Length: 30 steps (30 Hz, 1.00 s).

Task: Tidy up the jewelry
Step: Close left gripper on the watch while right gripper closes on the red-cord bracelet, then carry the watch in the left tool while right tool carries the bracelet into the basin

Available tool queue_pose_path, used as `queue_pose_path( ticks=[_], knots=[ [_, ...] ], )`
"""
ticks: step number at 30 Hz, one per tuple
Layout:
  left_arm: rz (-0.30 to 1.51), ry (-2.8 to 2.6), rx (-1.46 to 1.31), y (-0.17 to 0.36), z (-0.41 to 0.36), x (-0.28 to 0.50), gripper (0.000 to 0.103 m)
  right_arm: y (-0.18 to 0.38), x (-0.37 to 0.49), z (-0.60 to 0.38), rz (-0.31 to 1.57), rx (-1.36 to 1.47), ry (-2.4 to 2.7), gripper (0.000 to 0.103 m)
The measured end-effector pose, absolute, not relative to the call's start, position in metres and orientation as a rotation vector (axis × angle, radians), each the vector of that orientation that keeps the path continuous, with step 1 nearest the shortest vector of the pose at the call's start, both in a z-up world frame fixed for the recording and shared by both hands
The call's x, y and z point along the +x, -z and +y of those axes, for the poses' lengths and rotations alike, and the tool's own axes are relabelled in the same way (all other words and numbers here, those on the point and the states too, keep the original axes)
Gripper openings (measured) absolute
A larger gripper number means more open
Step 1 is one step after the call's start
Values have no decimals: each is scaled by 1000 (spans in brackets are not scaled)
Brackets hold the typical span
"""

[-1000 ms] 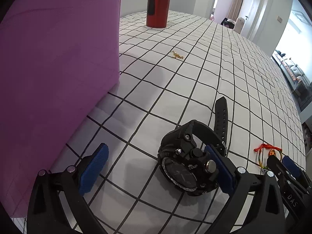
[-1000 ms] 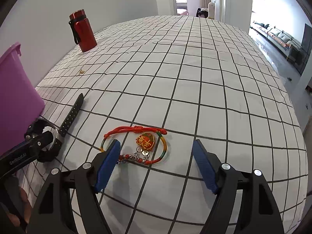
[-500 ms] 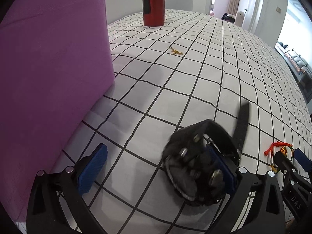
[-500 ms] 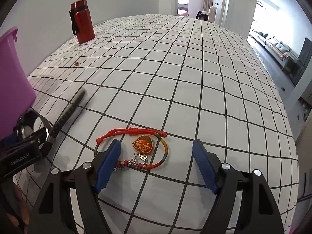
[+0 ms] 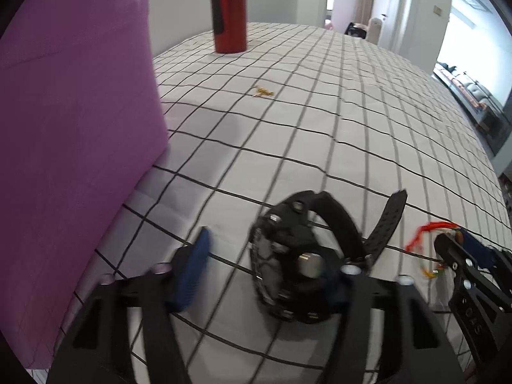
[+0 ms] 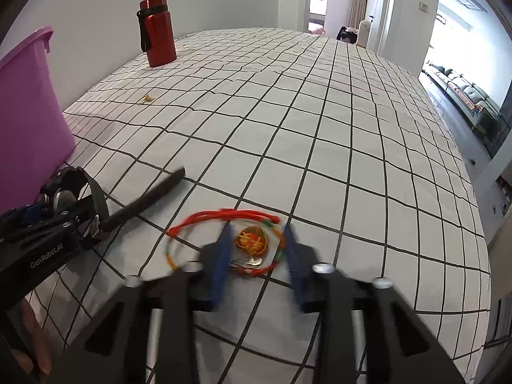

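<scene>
My left claw (image 5: 265, 272) half spread around black watch (image 5: 294, 265) on checked surface (image 5: 320, 134); right pad against case, left pad apart, not pinching. Purple bin (image 5: 73, 121) just left. My right claw (image 6: 257, 256) narrowed around bracelet (image 6: 224, 243), pads straddling orange charm (image 6: 252, 240); blur, contact unclear. Gold trinket (image 6: 148, 98) and red bottle (image 6: 156, 32) well beyond.
</scene>
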<state>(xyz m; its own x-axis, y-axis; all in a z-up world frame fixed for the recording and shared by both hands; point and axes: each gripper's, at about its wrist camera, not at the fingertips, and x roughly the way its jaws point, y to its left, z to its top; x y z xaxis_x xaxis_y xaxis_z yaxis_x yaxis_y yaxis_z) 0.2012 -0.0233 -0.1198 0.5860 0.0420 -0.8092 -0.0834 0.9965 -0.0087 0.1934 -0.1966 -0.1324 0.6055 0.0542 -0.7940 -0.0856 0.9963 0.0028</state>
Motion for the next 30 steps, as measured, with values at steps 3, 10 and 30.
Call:
queue_pose_path(
  ticks=[3,10,30],
  knots=[
    [923,-56,0,119,-34,194,21,133,190,-201,914,1,-99,20],
    [924,-42,-9,118,-35,181,20,129,170,-211,888,59,-114,20],
    [955,-33,-49,60,-59,114,20,65,106,-227,852,35,-225,20]
  ],
)
